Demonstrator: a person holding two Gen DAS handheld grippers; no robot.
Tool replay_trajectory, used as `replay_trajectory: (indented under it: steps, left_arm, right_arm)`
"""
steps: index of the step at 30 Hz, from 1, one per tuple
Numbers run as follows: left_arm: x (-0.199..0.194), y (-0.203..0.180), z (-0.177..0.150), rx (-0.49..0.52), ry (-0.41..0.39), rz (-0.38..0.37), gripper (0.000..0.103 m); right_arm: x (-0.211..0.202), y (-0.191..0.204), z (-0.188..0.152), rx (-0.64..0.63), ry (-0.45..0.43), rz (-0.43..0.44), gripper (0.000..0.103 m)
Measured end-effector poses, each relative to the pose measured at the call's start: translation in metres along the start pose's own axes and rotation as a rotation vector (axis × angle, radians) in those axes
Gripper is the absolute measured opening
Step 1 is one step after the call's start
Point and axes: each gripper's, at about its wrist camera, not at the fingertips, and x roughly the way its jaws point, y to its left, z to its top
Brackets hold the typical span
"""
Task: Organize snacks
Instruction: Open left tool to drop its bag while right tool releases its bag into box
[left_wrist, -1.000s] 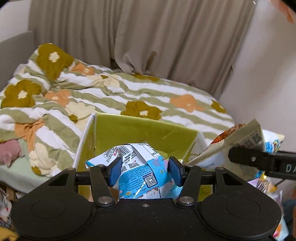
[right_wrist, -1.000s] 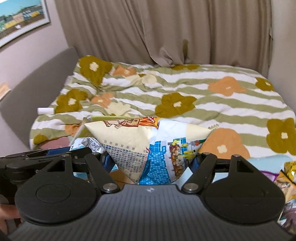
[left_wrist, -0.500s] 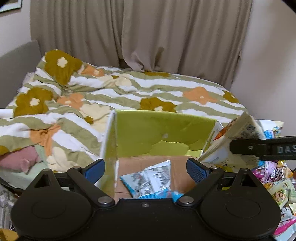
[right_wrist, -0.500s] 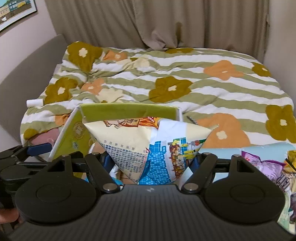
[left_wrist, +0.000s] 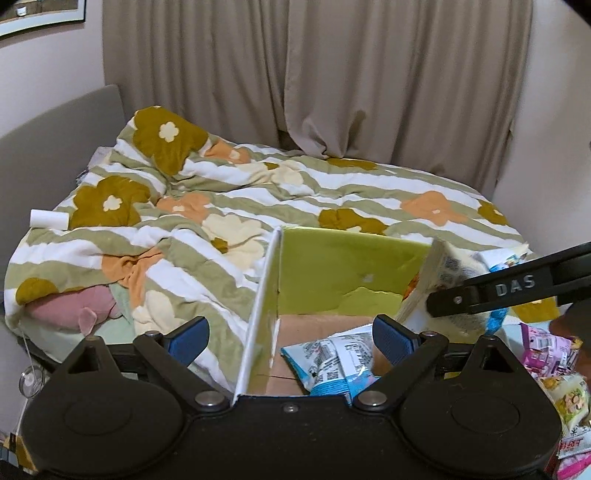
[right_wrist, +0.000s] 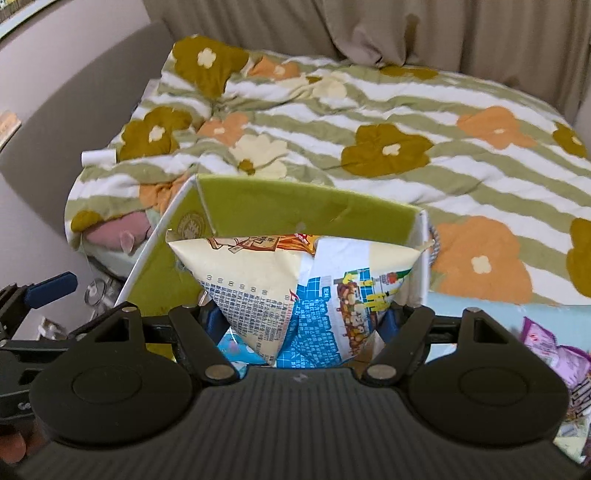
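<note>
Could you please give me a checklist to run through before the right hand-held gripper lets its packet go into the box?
1. Right hand-held gripper shut on the cream and blue snack packet: ok.
2. Packet past the green box rim, over its inside: ok.
3. Left hand-held gripper open and empty: ok.
4. Blue and white snack packet already lying on the box floor: ok.
5. Bare floor left beside it for a second packet: ok in the left wrist view.
6. Packet's lower end clear of the box floor: cannot tell, hidden.
</note>
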Motion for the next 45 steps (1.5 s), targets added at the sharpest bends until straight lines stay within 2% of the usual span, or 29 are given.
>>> replay_trajectory:
  steps: [3,6,14,21,25,31,35,40,45]
  left_arm:
    - [0.001,0.003,-0.002,-0.015,0.006,0.01,0.097]
    - [0.002,0.003,-0.004,-0.025,0.013,0.017,0.097]
    - [0.0,0.002,-0.008,-0.029,0.015,0.011,0.097]
    - [-0.017,-0.002,-0.001,-0.013,-0.034,-0.007,0.097]
    - [-0.031,-0.009,0.004,0.012,-0.08,0.01,0.097]
    - [-0.045,-0.027,0.008,0.059,-0.102,-0.063,0.097]
    - [-0.053,-0.048,0.005,0.094,-0.104,-0.129,0.097]
    - [-0.064,-0.083,0.0,0.126,-0.11,-0.189,0.097]
    - [-0.072,-0.129,-0.011,0.156,-0.089,-0.235,0.097]
  right_arm:
    - [0.015,0.0,0.003,0.008,0.023,0.018,0.103]
    - [0.021,-0.002,0.001,0.043,-0.011,-0.028,0.103]
    - [0.011,-0.008,-0.014,0.046,-0.117,-0.043,0.103]
    - [-0.008,-0.002,-0.019,-0.019,-0.099,-0.081,0.103]
    - [-0.032,0.003,-0.028,-0.007,-0.149,-0.071,0.103]
    - [-0.075,-0.002,-0.045,0.061,-0.231,-0.054,0.103]
    - [-0.106,-0.015,-0.06,0.116,-0.28,-0.103,0.103]
    - [-0.142,-0.047,-0.087,0.186,-0.314,-0.145,0.103]
    - [-0.175,-0.095,-0.121,0.24,-0.351,-0.189,0.103]
